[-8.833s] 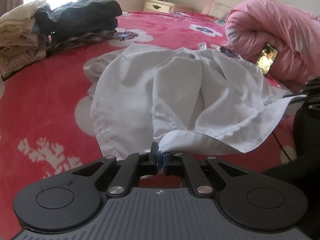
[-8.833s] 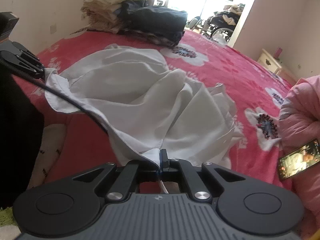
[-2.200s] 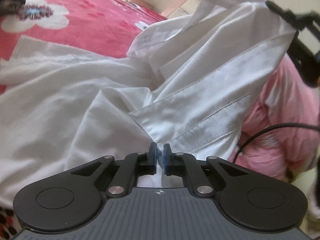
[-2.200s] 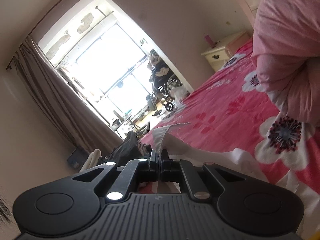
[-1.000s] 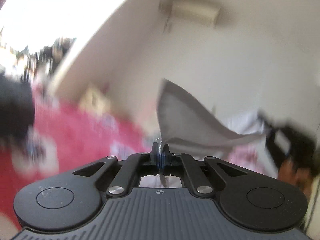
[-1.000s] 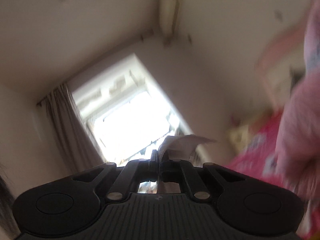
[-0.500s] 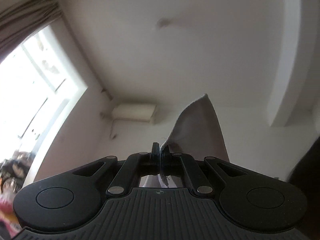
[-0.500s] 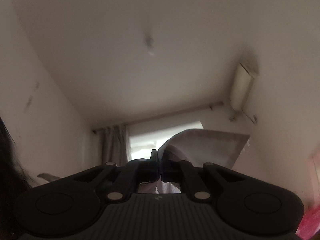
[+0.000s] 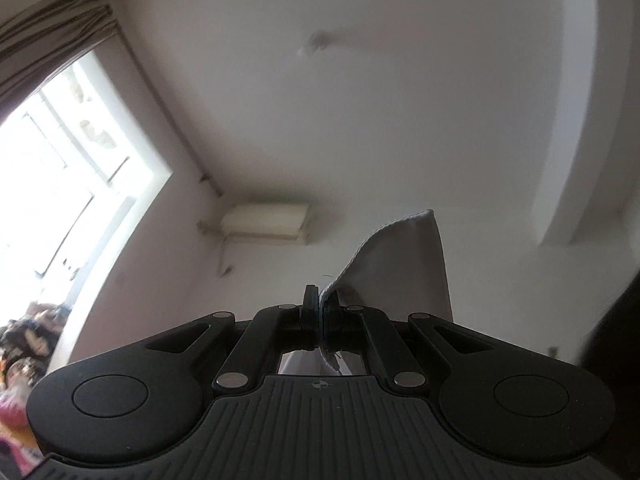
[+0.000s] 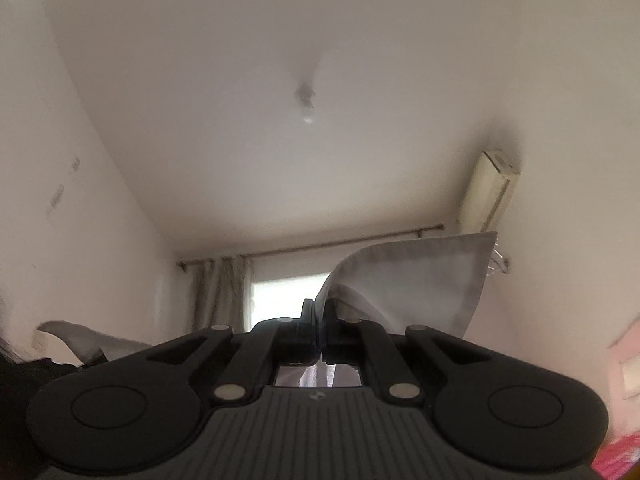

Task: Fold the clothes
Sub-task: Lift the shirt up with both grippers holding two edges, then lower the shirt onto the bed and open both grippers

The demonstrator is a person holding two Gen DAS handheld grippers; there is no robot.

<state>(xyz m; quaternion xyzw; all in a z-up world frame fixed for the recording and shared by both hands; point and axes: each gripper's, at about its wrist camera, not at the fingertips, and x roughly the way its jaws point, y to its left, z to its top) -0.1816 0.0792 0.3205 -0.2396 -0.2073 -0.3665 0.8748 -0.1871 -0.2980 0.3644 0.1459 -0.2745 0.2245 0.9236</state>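
Both grippers point up toward the ceiling. My left gripper is shut on a corner of the white shirt, whose hemmed edge stands up to the right of the fingers. My right gripper is shut on another corner of the white shirt, which fans out to the right above the jaws. The rest of the shirt hangs below, out of sight. In the right wrist view a grey flap of cloth shows at the far left edge.
Ceiling and walls fill both views. An air conditioner hangs on the wall, also the air conditioner at right. A bright window with a curtain lies at the left. A strip of pink bedding shows low right.
Both grippers swung upward from the bed and window to face the ceiling, lifting the shirt corners with them. In the last half second the views have barely shifted.
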